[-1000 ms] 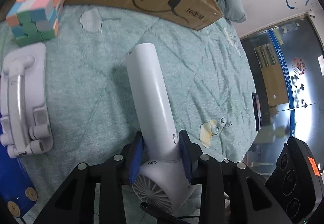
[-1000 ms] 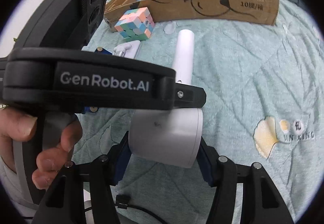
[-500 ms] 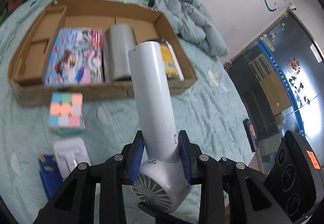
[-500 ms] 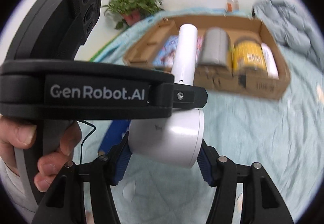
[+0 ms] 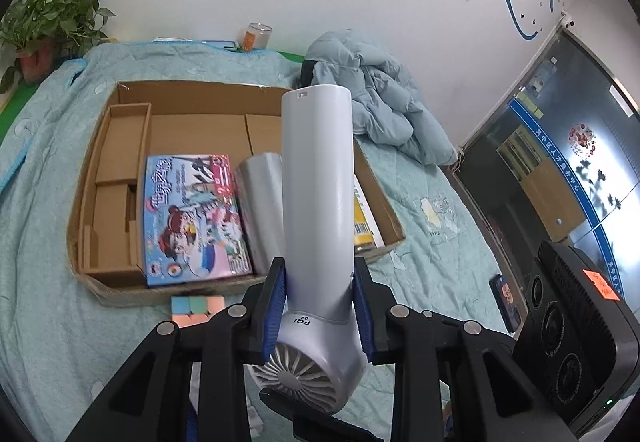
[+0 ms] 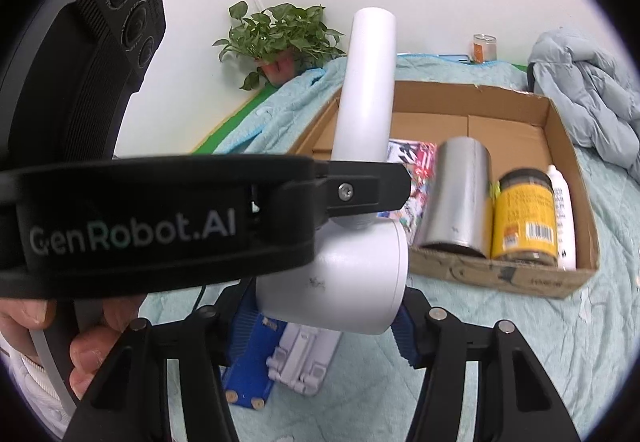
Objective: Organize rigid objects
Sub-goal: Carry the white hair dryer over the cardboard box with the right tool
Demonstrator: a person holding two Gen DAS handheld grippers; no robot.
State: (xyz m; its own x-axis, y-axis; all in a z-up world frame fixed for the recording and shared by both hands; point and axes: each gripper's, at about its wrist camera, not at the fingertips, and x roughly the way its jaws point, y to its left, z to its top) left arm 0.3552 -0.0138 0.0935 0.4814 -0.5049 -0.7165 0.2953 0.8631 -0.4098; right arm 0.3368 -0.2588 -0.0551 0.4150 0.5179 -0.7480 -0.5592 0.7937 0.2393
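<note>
Our left gripper (image 5: 320, 312) and right gripper (image 6: 326, 316), fingers clamped on the white hair dryer (image 5: 316, 202), above the cardboard box (image 5: 120, 290).

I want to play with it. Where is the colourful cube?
Left wrist view, lower left: the cube lies on the bedspread, just outside the box.

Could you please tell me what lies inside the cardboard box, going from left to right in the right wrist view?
Colourful picture book → silver cylinder → yellow-labelled jar → white bottle.
</note>
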